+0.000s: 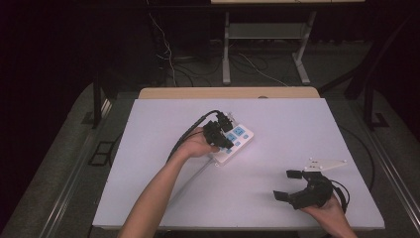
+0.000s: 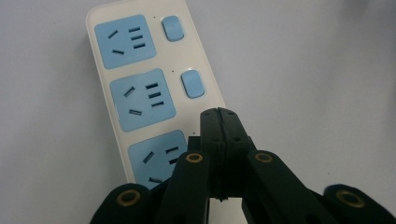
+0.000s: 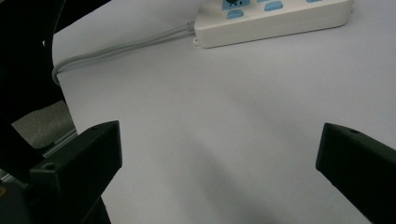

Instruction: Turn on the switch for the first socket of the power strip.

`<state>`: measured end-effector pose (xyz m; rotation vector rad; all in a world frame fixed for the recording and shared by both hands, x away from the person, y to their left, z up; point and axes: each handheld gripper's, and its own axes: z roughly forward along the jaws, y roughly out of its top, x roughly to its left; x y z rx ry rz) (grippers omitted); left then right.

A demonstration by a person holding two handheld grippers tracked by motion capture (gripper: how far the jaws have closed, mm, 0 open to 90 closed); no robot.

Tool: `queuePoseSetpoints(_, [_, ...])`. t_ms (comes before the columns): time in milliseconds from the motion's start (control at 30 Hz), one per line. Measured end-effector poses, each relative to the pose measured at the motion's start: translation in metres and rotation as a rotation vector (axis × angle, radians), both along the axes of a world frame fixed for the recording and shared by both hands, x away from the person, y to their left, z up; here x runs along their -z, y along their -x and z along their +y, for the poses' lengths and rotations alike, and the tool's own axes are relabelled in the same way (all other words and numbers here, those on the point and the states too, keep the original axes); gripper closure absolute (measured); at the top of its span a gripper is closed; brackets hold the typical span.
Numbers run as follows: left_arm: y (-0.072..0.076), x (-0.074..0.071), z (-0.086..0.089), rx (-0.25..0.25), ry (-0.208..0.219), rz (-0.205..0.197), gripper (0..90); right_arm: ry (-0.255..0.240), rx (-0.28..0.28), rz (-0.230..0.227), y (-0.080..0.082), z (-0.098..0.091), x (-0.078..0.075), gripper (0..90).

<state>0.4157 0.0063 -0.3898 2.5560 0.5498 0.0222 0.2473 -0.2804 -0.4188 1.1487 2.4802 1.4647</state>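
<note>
White and blue, the power strip [image 1: 234, 141] lies mid-table, long axis running lower left to upper right in the high view, its grey cord [image 3: 116, 49] trailing from the lower-left end. Bare table [image 1: 292, 124] stretches out on every side. Left gripper [image 2: 219, 116] sits clenched over the strip; right gripper [image 1: 288, 184] waits released, lower right, well apart.

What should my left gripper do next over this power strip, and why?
Probably ease the shut left gripper straight down. Its closed jaws sit just beyond the second blue rocker switch on the white power strip, above where the third socket's switch would lie, hidden by the jaws, so that looks like the target. The open right gripper rests well apart and need not move.
</note>
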Motion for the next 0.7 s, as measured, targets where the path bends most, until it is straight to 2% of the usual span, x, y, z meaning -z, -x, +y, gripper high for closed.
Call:
queuePoseSetpoints(167, [0.0, 0.005, 0.0, 0.002, -0.004, 0.01, 89.2, 0.001, 0.0, -0.004, 0.0, -0.001, 0.0, 0.0])
queuePoseSetpoints(300, [-0.001, 0.008, 0.002, -0.005, 0.017, 0.027, 89.2, 0.001, 0.001, -0.005, 0.0, -0.001, 0.0, 0.0])
queuePoseSetpoints(500, [-0.002, 0.009, 0.002, -0.004, 0.022, 0.033, 89.3, 0.006, 0.001, -0.004, 0.001, 0.0, 0.0, 0.0])
queuePoseSetpoints(567, [-0.004, 0.011, 0.005, -0.01, 0.039, 0.055, 89.4, 0.009, -0.001, -0.002, 0.0, 0.001, 0.0, 0.0])
queuePoseSetpoints(700, [-0.004, 0.014, 0.008, -0.014, 0.063, 0.06, 89.5, 0.01, -0.003, -0.004, 0.001, 0.001, 0.0, 0.0])
